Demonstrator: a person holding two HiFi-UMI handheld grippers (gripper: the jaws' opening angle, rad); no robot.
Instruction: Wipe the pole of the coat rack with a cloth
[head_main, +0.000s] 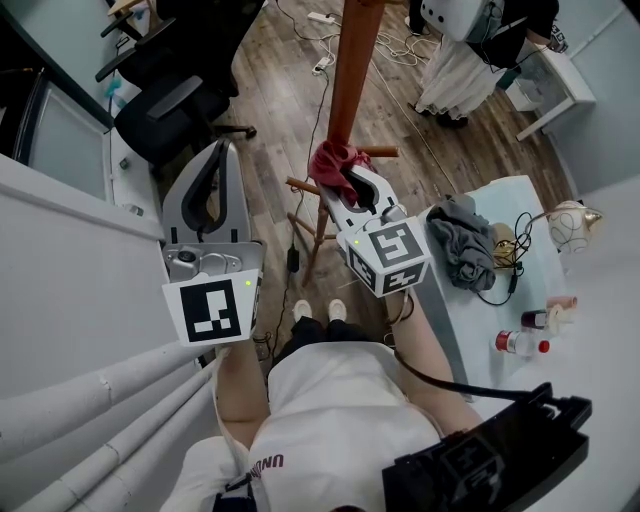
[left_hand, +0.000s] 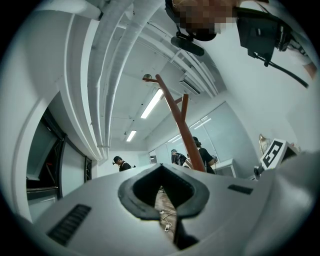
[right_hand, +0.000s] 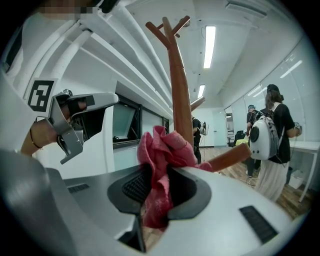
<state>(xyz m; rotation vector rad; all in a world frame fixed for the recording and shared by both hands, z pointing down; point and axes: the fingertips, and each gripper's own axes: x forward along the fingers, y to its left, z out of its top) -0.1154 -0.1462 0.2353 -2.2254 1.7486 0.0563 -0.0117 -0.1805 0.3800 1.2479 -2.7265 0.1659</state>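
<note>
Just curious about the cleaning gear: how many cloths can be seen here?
2. A red cloth is clamped in the right gripper, at the coat rack pole; a grey cloth lies crumpled on the pale table. More may be hidden outside these views.

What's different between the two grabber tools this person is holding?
The right gripper is shut on a red cloth; the left gripper is shut on nothing. The right gripper is close by the coat rack's pole, while the left gripper sits off to the side, away from it. Both are grey, each with a marker cube.
</note>
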